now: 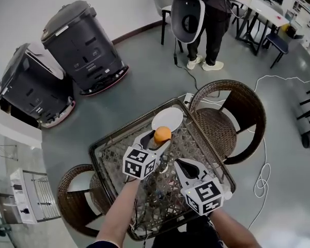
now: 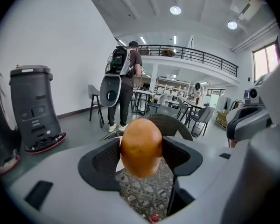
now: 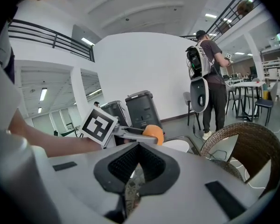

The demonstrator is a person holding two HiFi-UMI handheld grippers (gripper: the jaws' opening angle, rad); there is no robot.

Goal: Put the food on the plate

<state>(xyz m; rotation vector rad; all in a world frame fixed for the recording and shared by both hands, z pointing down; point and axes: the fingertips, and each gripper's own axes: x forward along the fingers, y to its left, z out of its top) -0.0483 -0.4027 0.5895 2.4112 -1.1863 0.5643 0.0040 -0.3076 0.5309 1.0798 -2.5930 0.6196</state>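
A round orange food item (image 1: 163, 134) is held between the pads of my left gripper (image 1: 161, 137), which is shut on it just above the near rim of the white plate (image 1: 171, 114). The plate lies at the far corner of the wicker table (image 1: 113, 154). In the left gripper view the orange food (image 2: 141, 147) fills the gap between the jaws, with the table's weave below it. My right gripper (image 1: 180, 164) hovers over the table's near right part, shut, with nothing in it. The right gripper view shows its jaws (image 3: 138, 148) meeting, with the orange food (image 3: 154, 133) and plate (image 3: 178, 146) beyond.
Two wicker chairs stand by the table, one at the right (image 1: 232, 123) and one at the near left (image 1: 75, 200). Two dark grey machines (image 1: 82, 45) stand on the floor at the left. A person (image 1: 212, 19) stands farther back. A white cable (image 1: 262, 174) trails on the floor.
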